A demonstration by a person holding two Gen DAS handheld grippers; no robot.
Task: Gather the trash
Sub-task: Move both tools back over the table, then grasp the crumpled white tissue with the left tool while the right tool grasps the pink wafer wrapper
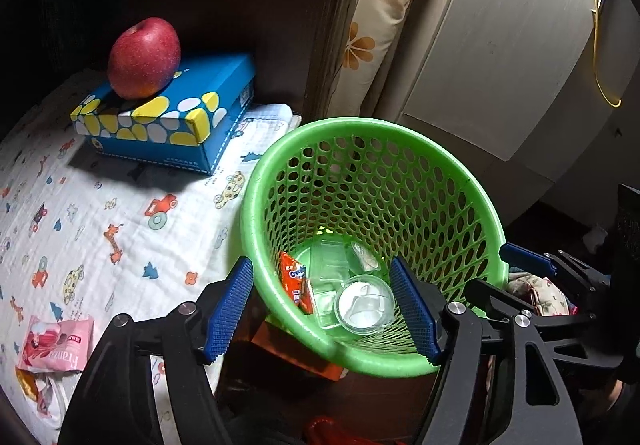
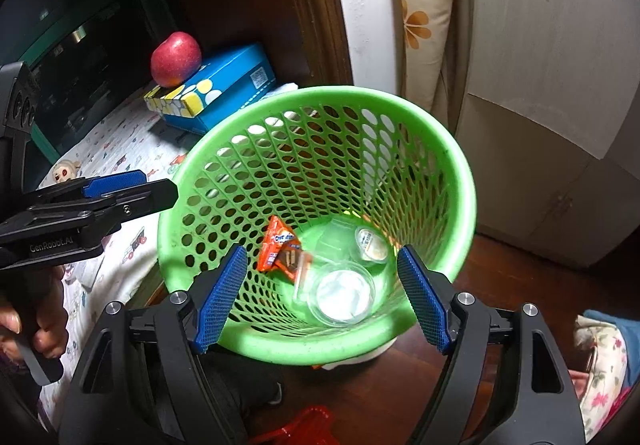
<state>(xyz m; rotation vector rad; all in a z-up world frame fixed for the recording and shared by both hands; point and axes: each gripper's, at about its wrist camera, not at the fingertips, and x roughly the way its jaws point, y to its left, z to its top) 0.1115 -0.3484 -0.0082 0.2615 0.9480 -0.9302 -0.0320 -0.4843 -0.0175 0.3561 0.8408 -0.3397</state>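
A green perforated wastebasket (image 1: pixel 472 205) (image 2: pixel 460 181) stands beside the bed. Inside lie an orange snack wrapper (image 1: pixel 295 281) (image 2: pixel 278 245), a clear plastic cup (image 1: pixel 365 303) (image 2: pixel 344 293), a clear plastic tray (image 1: pixel 328 265) and a small sealed cup (image 2: pixel 371 243). My left gripper (image 1: pixel 326 309) is open and empty over the basket's near rim. My right gripper (image 2: pixel 320 297) is open and empty above the basket mouth. A pink snack packet (image 1: pixel 56 345) lies on the bed sheet at lower left, with another wrapper (image 1: pixel 30 389) just below it.
A red apple (image 1: pixel 144 57) (image 2: pixel 176 59) sits on a blue tissue box (image 1: pixel 176 121) (image 2: pixel 224 89) on the patterned sheet (image 1: pixel 100 205). A pillow (image 1: pixel 384 5) and white cabinet (image 1: pixel 500 45) stand behind. The left gripper's body shows in the right wrist view (image 2: pixel 92 205). A small doll (image 2: pixel 64 169) lies on the bed.
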